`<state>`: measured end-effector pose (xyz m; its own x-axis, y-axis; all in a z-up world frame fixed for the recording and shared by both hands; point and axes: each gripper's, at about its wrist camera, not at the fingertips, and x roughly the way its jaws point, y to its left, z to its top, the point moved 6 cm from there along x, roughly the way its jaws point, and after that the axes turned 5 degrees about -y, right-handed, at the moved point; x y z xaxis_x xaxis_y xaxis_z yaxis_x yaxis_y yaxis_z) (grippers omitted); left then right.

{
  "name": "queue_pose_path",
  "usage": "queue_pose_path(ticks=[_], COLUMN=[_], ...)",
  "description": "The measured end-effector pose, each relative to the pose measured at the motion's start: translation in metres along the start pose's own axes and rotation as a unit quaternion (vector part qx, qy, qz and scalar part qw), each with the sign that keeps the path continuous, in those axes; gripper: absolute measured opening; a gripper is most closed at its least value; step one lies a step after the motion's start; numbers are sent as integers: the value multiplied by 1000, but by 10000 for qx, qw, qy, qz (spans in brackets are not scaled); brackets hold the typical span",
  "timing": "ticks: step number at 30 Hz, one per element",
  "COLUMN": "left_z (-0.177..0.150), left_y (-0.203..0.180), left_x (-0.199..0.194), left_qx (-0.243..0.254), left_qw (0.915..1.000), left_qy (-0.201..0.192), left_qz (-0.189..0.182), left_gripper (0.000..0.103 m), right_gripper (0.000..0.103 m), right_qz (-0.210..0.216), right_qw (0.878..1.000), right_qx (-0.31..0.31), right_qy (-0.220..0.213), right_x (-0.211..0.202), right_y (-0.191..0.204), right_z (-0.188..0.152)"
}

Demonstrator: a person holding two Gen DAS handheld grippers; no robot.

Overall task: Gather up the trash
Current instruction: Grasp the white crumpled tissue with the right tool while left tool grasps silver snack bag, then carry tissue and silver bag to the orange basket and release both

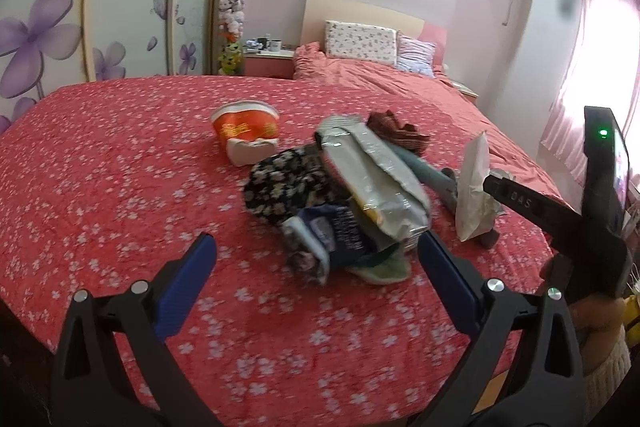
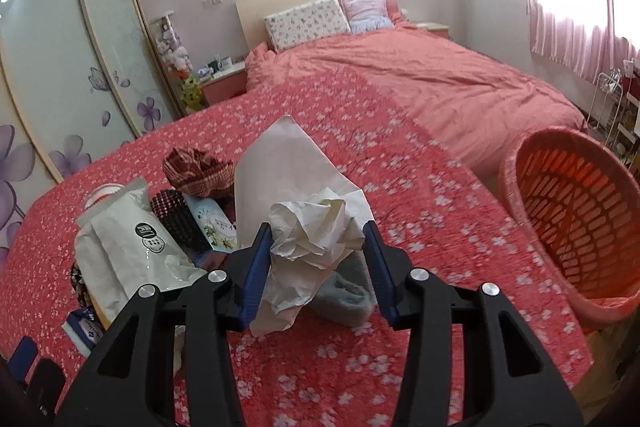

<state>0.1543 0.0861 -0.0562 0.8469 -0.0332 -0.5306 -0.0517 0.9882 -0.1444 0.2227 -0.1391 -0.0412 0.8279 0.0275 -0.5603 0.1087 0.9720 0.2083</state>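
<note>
Now on the floral red bedspread (image 2: 360, 379), left of the orange basket (image 2: 568, 227), crumpled white paper (image 2: 304, 223) stands upright, tip up; the right gripper (image 2: 316, 267) pinches it, while the left gripper (image 1: 316, 283) gapes empty, angled downward.

Grey sock (image 2: 346, 297) half hidden behind crumpled paper (image 2: 308, 227); basket (image 2: 516, 163) cut off at right edge.

Bare bedspread (image 2: 420, 227) toward the basket (image 2: 516, 163) on the right; on the left, crowded with wrappers (image 2: 120, 247) and cloths (image 2: 196, 171).
</note>
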Motion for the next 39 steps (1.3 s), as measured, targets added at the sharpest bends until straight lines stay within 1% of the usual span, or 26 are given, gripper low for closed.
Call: queue_pose_path(ticks=[3, 6, 13, 15, 17, 20, 22, 25, 26, 27, 28, 29, 30, 32, 33, 37, 38, 39], left_z=[4, 8, 31, 33, 30, 22, 16, 10, 8, 7, 7, 5, 3, 1, 1, 5, 7, 8], left_y=[-12, -23, -36, -40, -45, -61, -71, -74, -75, -75, -74, -73, -71, -68, -67, -61, -60, -60], left_x=[5, 16, 47, 54, 60, 62, 67, 78, 82, 86, 90, 93, 97, 101, 101, 94, 90, 88], left_qx=[58, 69, 150, 146, 187, 422, 584, 645, 674, 724, 758, 744, 671, 563, 512, 406, 405, 409], left_qw=[9999, 9997, 9995, 9992, 9988, 9978, 9967, 9951, 9944, 9931, 9922, 9919, 9921, 9930, 9937, 9955, 9957, 9957], left_qy=[44, 160, 277, 357, 452, 489, 512, 623, 635, 657, 672, 726, 821, 870, 900, 859, 823, 800], left_qz=[-91, -177, 26, 55, 42, 119, 238, 421, 509, 641, 723, 729, 670, 570, 425, -1, -123, -205], left_gripper=[95, 92, 92, 92, 92, 92, 92, 91, 89, 84, 76, 73, 69, 56, 50, 36, 34, 28], right_gripper=[46, 46, 46, 46, 46, 46, 46, 46, 46, 46, 46, 46, 46, 46, 46, 46, 46, 46], right_qz=[-88, -180, -287, -281, -285, -288, -298, -302, -304, -305, -302, -302, -302, -302, -298, -282, -281, -277], right_qw=[9998, 9996, 9990, 9989, 9989, 9987, 9986, 9983, 9983, 9982, 9982, 9982, 9982, 9981, 9981, 9983, 9983, 9983], right_qx=[-31, 16, 273, 327, 352, 404, 430, 480, 494, 501, 506, 509, 513, 519, 521, 489, 475, 471], right_qy=[-153, -203, -186, -162, -148, -112, -106, -94, -91, -91, -93, -96, -100, -110, -111, -154, -181, -198], right_x=[-11, -19, -25, -26, -26, -24, -25, -28, -29, -31, -32, -33, -34, -37, -38, -42, -44, -45], right_y=[-8, -23, -47, -53, -58, -62, -67, -74, -75, -76, -76, -77, -78, -79, -79, -81, -81, -81], right_z=[4, 4, 1, -2, -6, -9, -11, -15, -15, -16, -15, -16, -18, -18, -18, -17, -17, -17])
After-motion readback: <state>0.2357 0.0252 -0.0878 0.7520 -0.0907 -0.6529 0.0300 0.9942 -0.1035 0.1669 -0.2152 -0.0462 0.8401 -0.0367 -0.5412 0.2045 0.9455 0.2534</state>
